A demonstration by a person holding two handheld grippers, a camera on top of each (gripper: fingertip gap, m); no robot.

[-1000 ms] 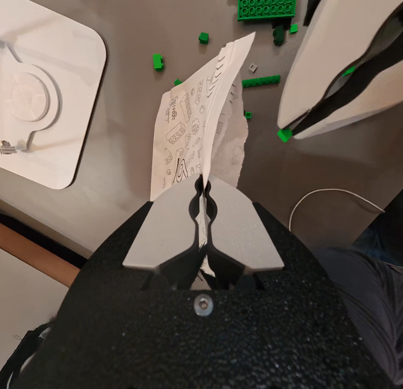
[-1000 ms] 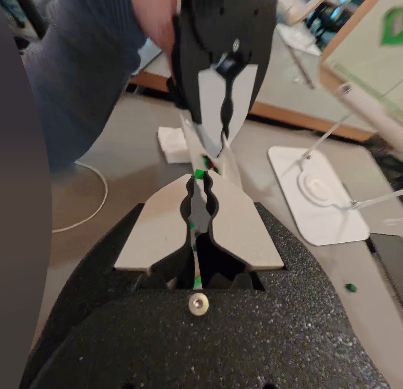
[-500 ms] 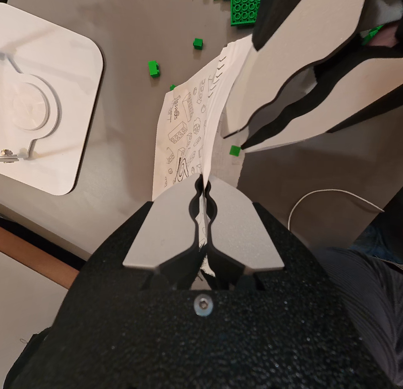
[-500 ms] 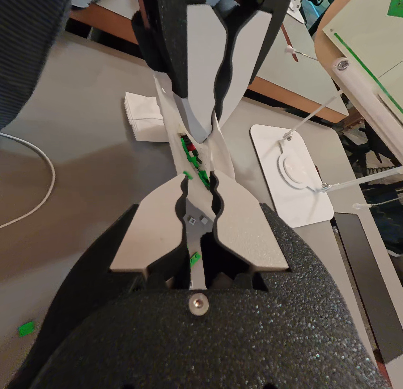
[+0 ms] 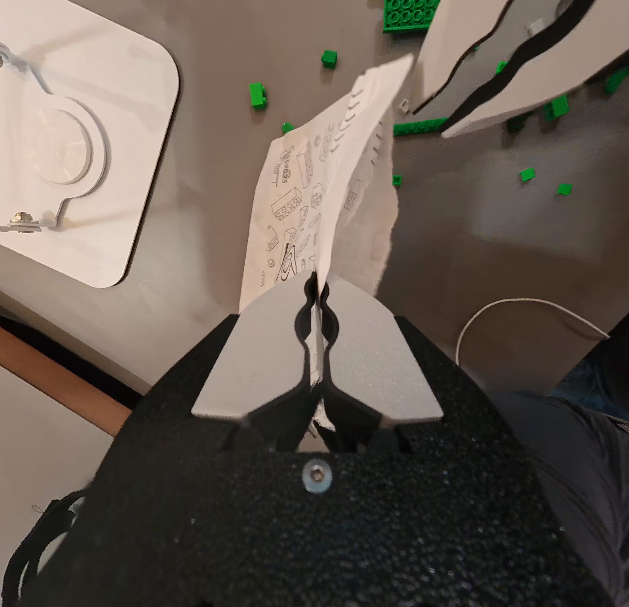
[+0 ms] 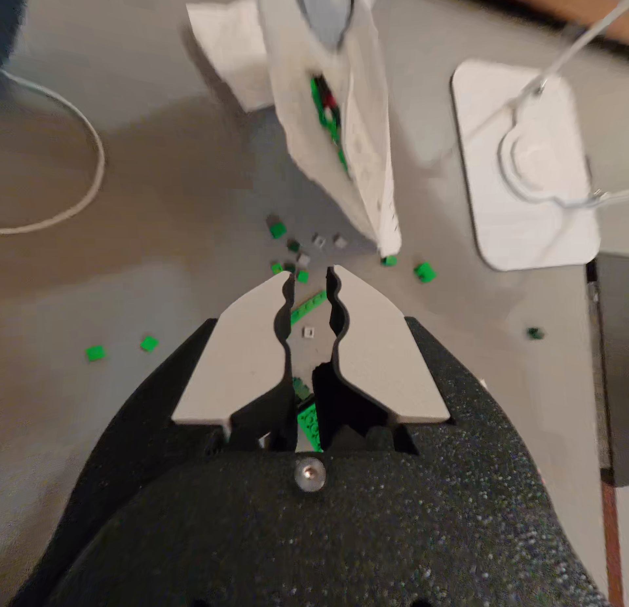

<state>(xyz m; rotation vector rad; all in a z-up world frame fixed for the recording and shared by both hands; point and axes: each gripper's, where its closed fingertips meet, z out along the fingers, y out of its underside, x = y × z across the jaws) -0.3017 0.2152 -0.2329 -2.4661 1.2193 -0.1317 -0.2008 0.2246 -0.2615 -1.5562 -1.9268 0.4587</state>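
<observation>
Grey tabletop (image 5: 211, 28) fills both views, with a brown wooden edge along the lower left of the left wrist view. Left gripper (image 5: 316, 280), at centre frame, has its jaws pressed together on the edge of a white paper bag (image 5: 306, 195) printed with line drawings of bricks; the bag rises from the fingertips toward the upper middle of the frame, clear of the table. In the right wrist view the same bag (image 6: 367, 141) hangs in the upper middle, its mouth open toward the camera, with green and red pieces visible inside. Right gripper (image 6: 310, 273), at centre frame, has its jaws slightly parted and grips nothing; a thin green strip (image 6: 308, 307) and a small grey square piece (image 6: 308, 332) lie on the table seen between its fingers. Small green bricks (image 6: 277, 230) and grey pieces are scattered just beyond its tips, below the bag's lower end. A large green studded plate (image 5: 413, 5) lies at the upper right of the left wrist view, partly hidden by the right gripper (image 5: 439, 120). A white stand base (image 5: 85, 141) occupies the upper left. A white cable (image 5: 510, 306) curves at the right, and a folded white paper (image 6: 231, 42) lies at the upper left of the right wrist view.
</observation>
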